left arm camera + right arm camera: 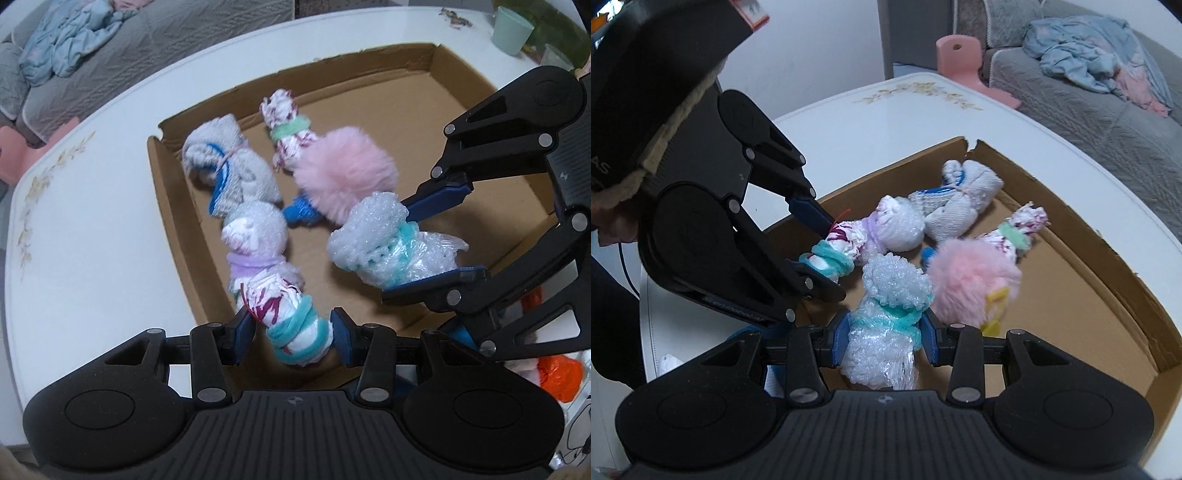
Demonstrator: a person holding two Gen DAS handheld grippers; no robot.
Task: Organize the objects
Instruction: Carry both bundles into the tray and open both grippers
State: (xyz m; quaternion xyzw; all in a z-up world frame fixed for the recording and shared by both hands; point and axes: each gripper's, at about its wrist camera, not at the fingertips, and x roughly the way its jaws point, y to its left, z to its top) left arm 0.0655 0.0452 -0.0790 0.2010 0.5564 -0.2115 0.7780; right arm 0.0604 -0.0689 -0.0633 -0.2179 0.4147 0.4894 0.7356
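Loosely crumpled bubble-wrap bundle (pixel 886 325) tied with a teal band (pixel 897 315)

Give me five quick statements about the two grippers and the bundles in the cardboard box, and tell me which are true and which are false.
1. The left gripper is clamped on a white bundle wound with teal yarn. True.
2. The right gripper hangs empty. False: its pads press a bubble-wrap bundle tied with teal.
3. A pink fluffy pompom lies in the cardboard box. True.
4. The grey cloth bundle lies outside the box on the white table. False: it lies inside, near a corner.
5. The box is closed with a lid. False: it is open-topped.
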